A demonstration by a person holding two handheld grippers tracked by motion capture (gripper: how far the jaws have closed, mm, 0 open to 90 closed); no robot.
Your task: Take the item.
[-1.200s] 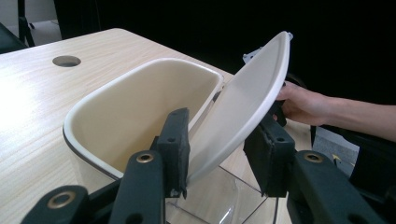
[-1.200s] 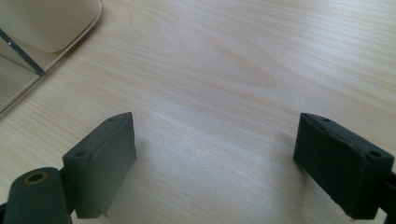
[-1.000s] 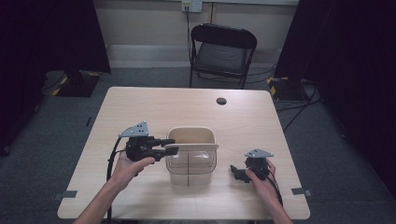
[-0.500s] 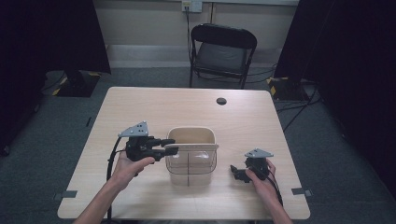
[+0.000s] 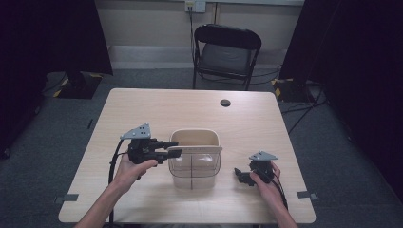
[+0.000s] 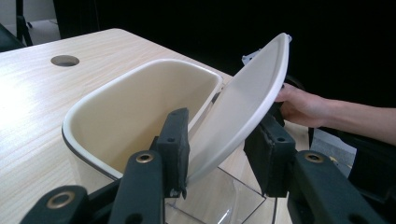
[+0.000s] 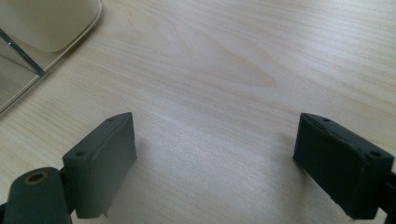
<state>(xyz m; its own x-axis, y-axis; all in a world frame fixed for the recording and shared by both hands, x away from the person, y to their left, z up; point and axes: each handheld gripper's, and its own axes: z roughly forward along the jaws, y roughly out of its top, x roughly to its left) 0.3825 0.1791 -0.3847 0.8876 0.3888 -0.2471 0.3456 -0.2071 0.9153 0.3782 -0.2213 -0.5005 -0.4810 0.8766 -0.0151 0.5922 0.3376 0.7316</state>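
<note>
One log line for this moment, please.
left gripper: shut on lid, lid tilted over bin | right gripper: open, nothing between, low over table

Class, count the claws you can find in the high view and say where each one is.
2. The left claw is at the near-left rim of the cream bin, clamped on its white lid. The right claw rests open on the table, right of the bin.

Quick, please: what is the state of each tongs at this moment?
Left tongs: closed on the white lid, tilted over the bin.
Right tongs: open, holding nothing, above the table.
</note>
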